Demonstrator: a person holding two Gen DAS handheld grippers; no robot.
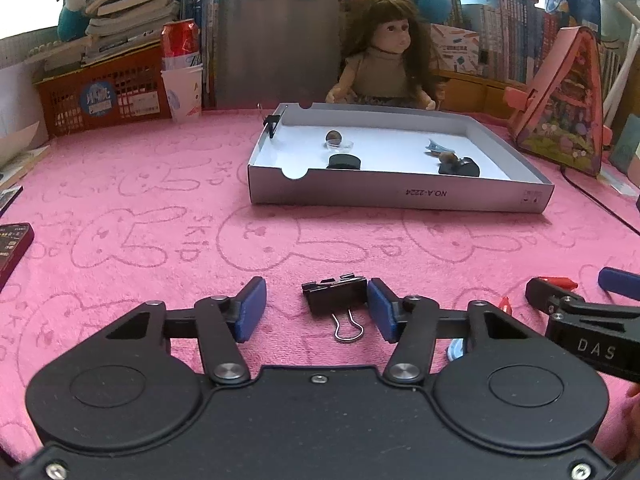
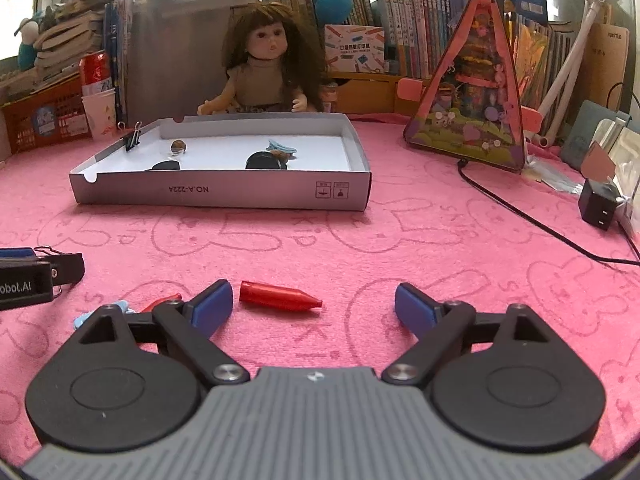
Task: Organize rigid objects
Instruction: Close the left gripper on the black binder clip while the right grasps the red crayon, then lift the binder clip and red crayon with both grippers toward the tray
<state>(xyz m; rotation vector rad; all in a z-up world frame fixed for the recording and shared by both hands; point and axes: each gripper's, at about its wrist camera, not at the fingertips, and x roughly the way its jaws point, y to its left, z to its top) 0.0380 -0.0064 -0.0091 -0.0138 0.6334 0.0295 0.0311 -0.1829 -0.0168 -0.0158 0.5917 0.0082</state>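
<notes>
A black binder clip (image 1: 335, 296) lies on the pink cloth between the blue pads of my open left gripper (image 1: 316, 309), close to the right pad. A red pointed cap (image 2: 278, 297) lies on the cloth between the pads of my open right gripper (image 2: 314, 308), near the left pad. The white shallow box (image 1: 400, 196) stands further back and holds black discs, a small brown ball, a blue piece and a clip on its left wall. It also shows in the right wrist view (image 2: 224, 194).
A doll (image 1: 390, 64) sits behind the box. A red basket (image 1: 100, 96), a can and paper cups stand back left. A pink triangular toy house (image 2: 476, 92) stands at the right, with a black cable (image 2: 520, 216) and charger across the cloth. Small red and blue bits (image 2: 160, 302) lie between the grippers.
</notes>
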